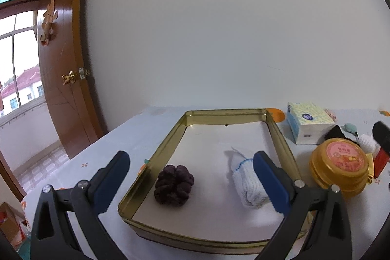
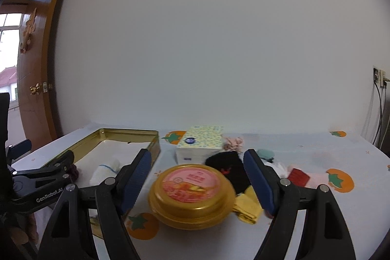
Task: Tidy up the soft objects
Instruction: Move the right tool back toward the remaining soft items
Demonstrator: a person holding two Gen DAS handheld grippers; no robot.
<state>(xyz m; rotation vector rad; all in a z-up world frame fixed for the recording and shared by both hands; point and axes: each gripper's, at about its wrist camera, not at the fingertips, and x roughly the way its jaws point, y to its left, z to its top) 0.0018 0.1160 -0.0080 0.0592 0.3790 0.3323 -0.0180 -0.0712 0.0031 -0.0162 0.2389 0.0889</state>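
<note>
both wrist views low, facing wall; share tin tray (image 1: 168, 138) (image 2: 126, 132).

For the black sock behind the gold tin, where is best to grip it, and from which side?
Probably grip the black sock at its raised far part, coming from above. The gold tin blocks a low frontal approach, and the soft bunched fabric there should pinch easily.

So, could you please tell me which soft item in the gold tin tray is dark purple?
The knitted purple bundle, left of the rolled white cloth.

A dark purple scrunchie (image 1: 174, 185) and a rolled white sock (image 1: 246, 180) lie inside the gold tin tray (image 1: 156, 155). A black sock (image 2: 228, 168) and a yellow sock (image 2: 248, 207) lie on the table, right of it.
</note>
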